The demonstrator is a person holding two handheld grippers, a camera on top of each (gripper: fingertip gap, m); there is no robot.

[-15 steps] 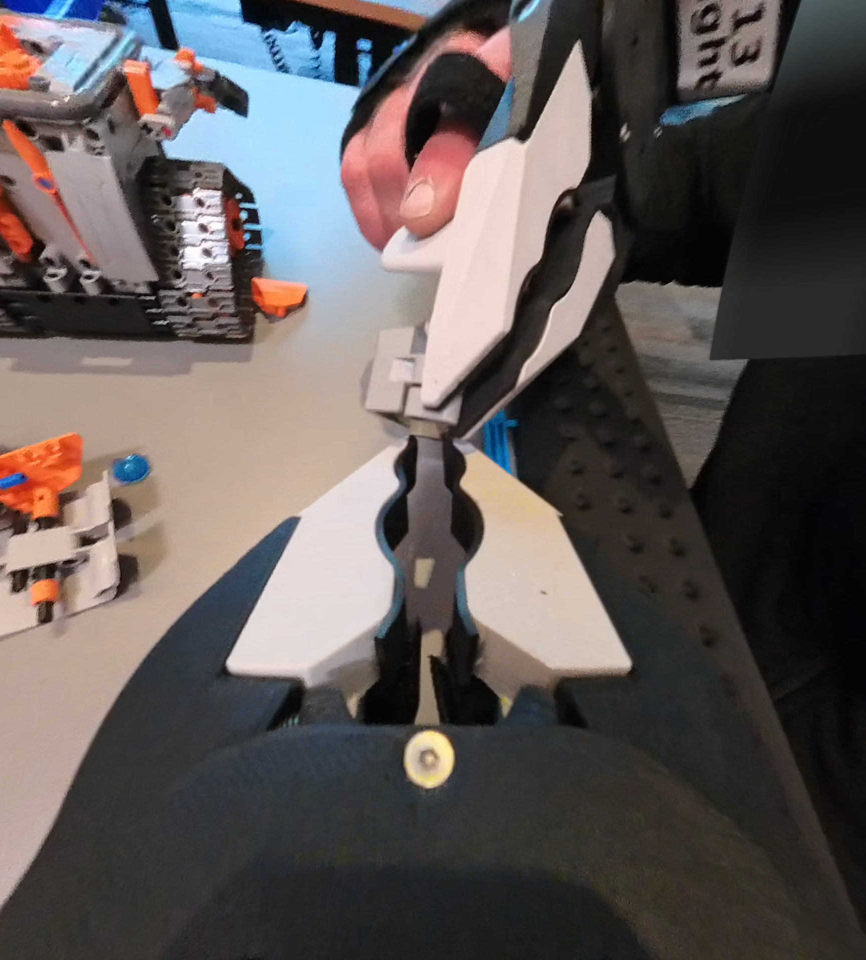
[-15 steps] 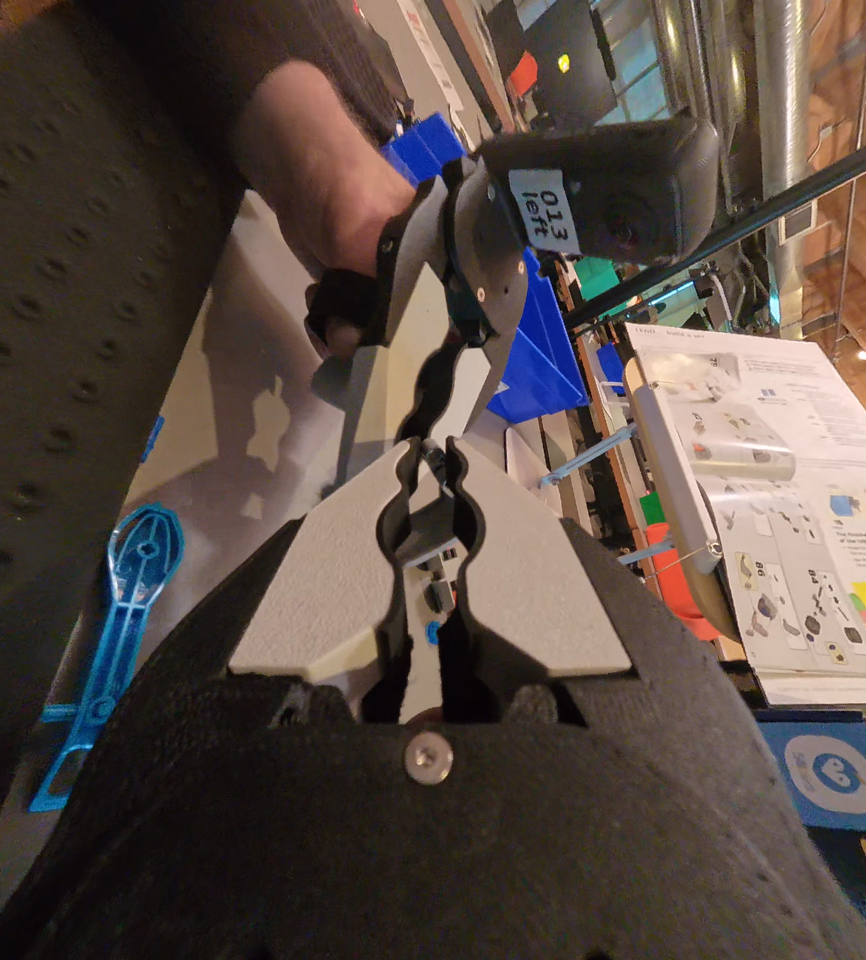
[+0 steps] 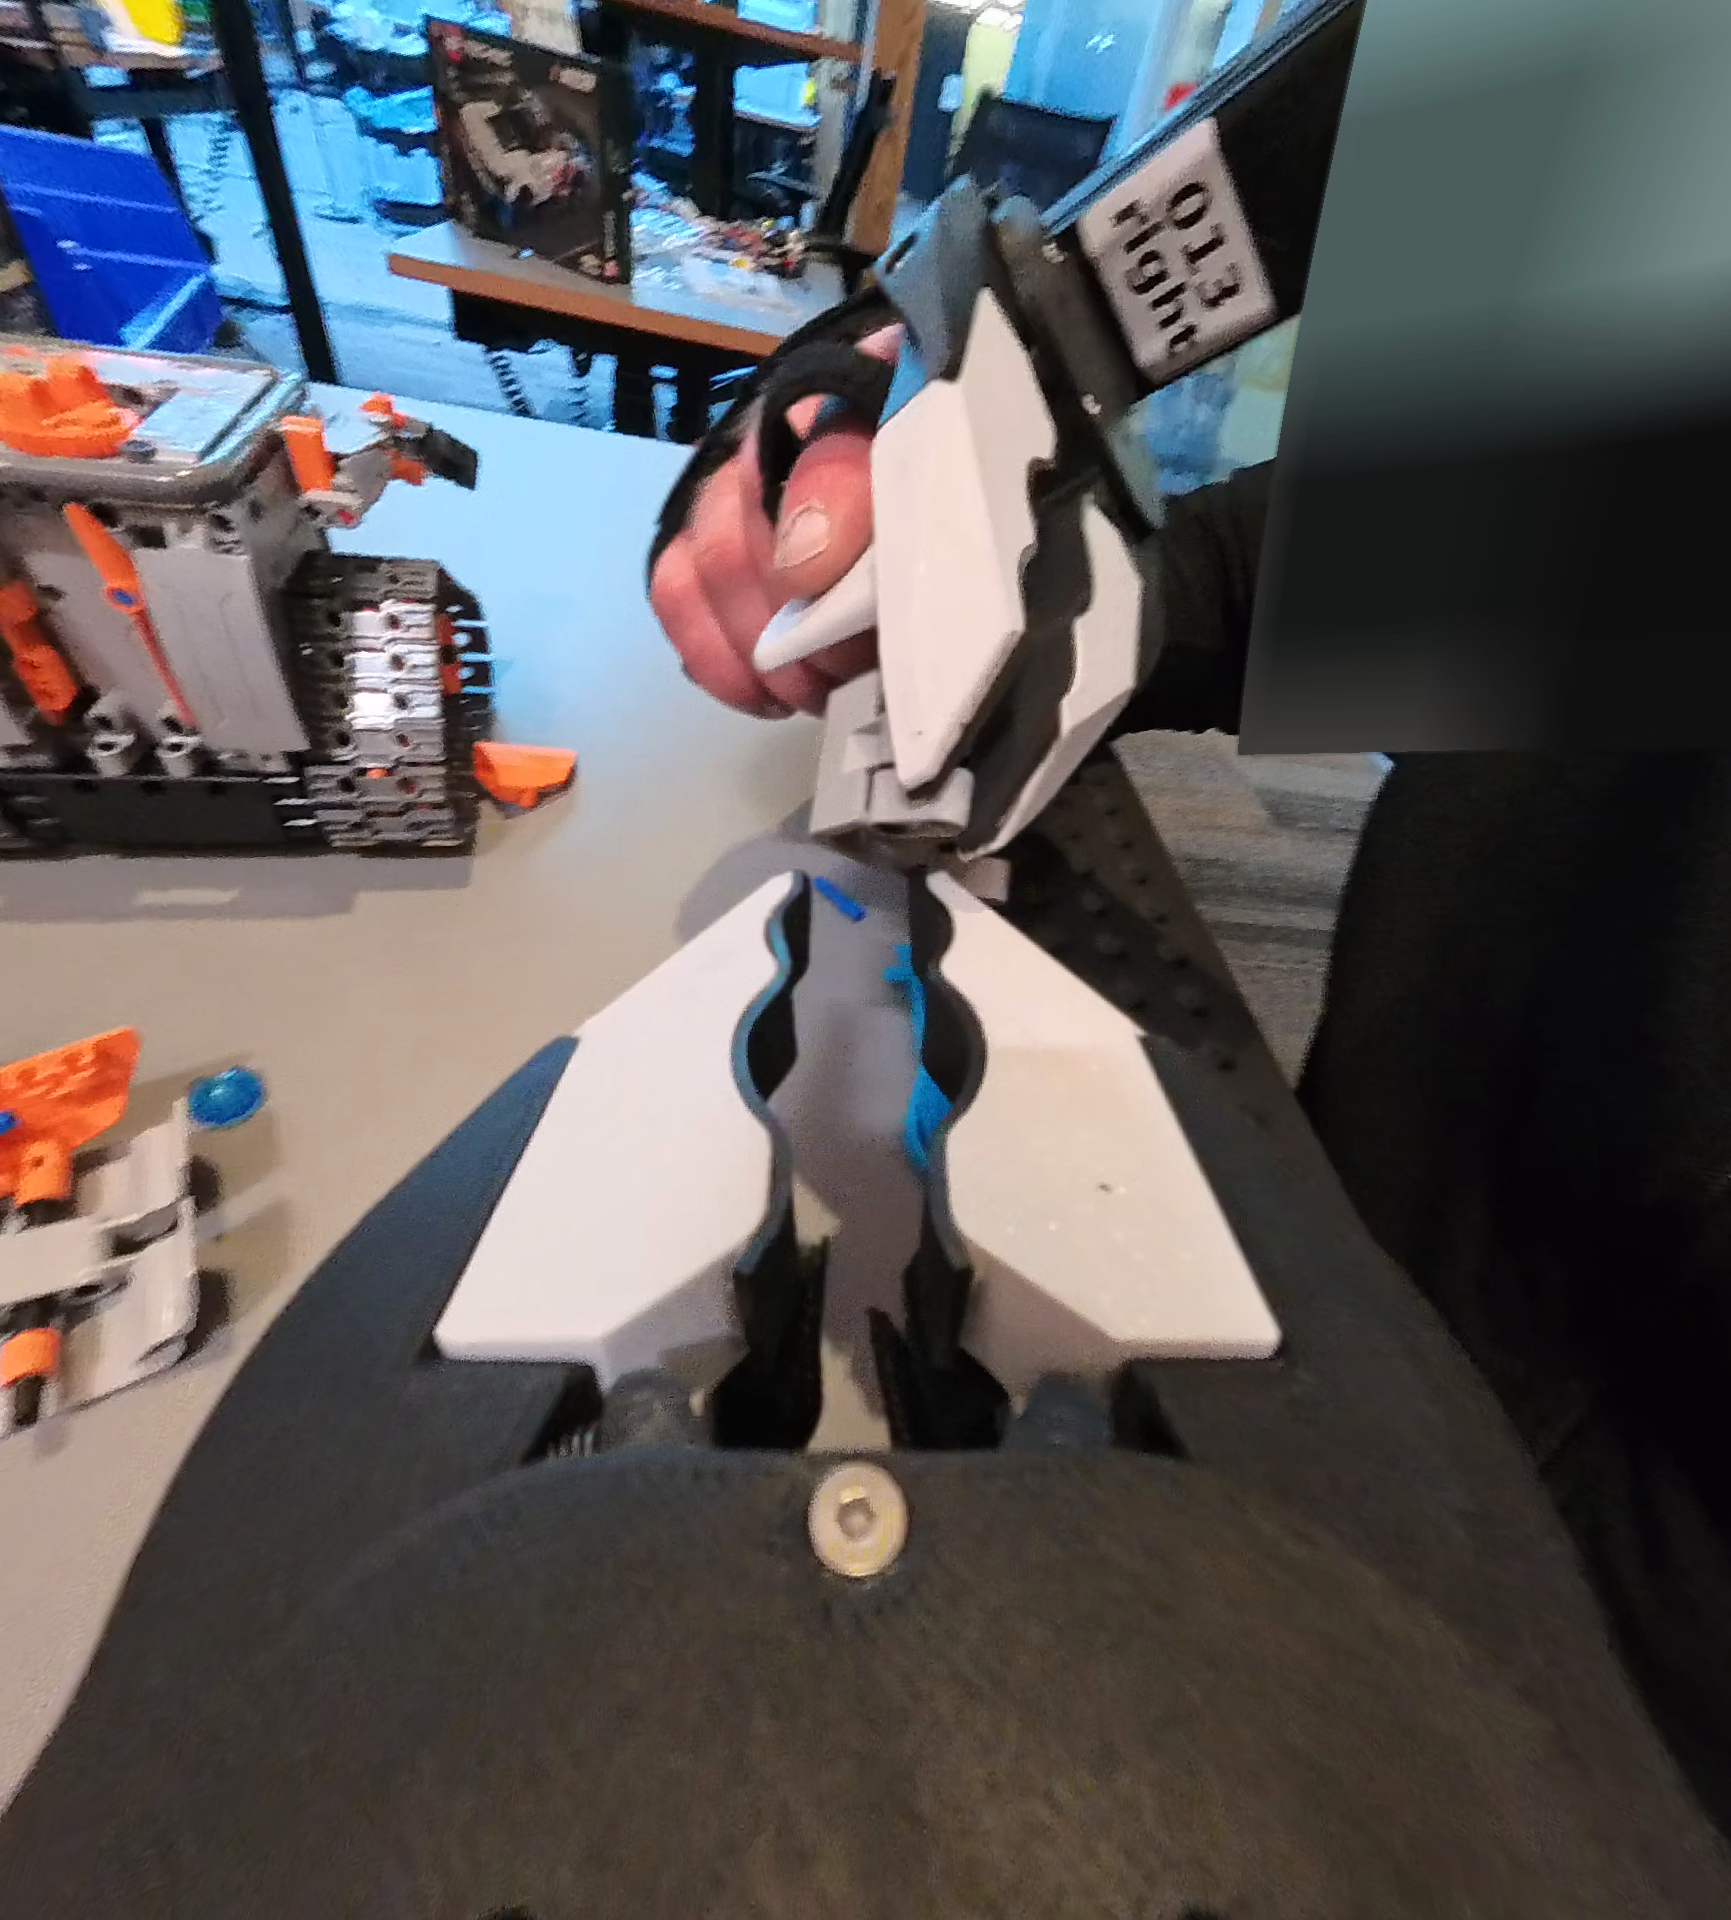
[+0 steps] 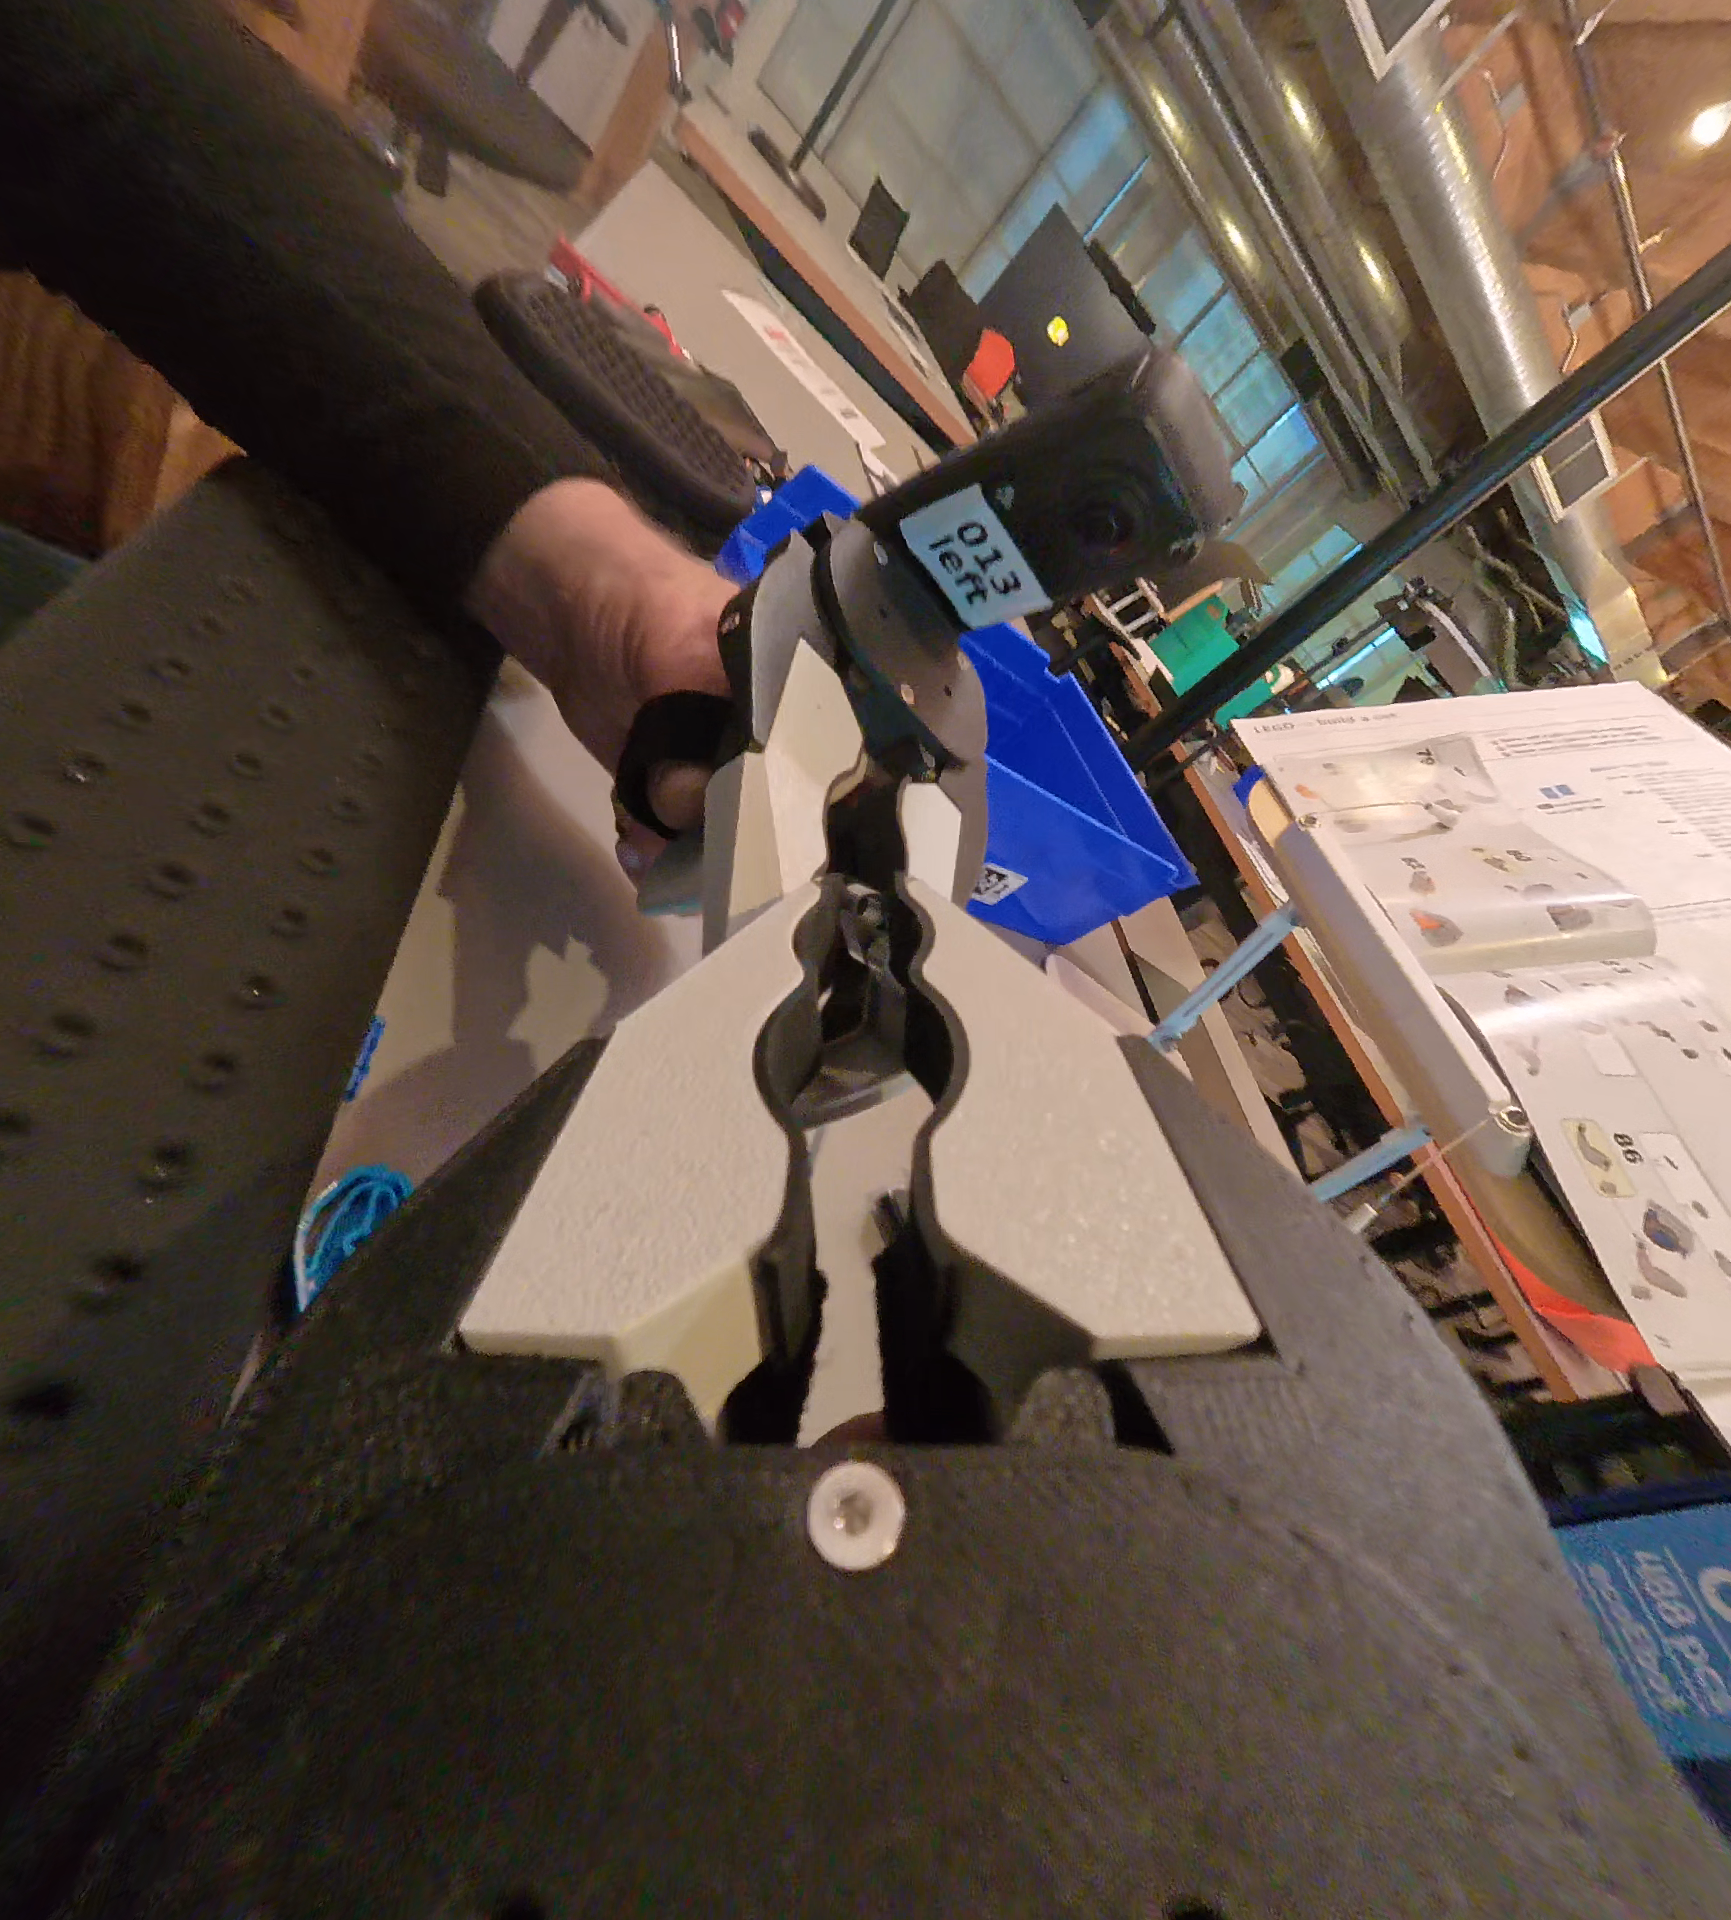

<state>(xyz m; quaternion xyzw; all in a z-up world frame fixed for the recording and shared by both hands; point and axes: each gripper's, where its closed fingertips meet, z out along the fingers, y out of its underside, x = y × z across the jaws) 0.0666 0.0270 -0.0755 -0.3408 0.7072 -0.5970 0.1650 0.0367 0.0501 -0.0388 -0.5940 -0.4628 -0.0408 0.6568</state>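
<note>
Jaws of left gripper (image 3: 856, 894) part-open, empty; right gripper (image 3: 944, 831) clamps grey brick assembly (image 3: 876, 779) near surface (image 3: 321, 987) edge.

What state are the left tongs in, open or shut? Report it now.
Open. In the left wrist view the left tongs stand with their fingers apart, and the table shows through the gap.
</note>
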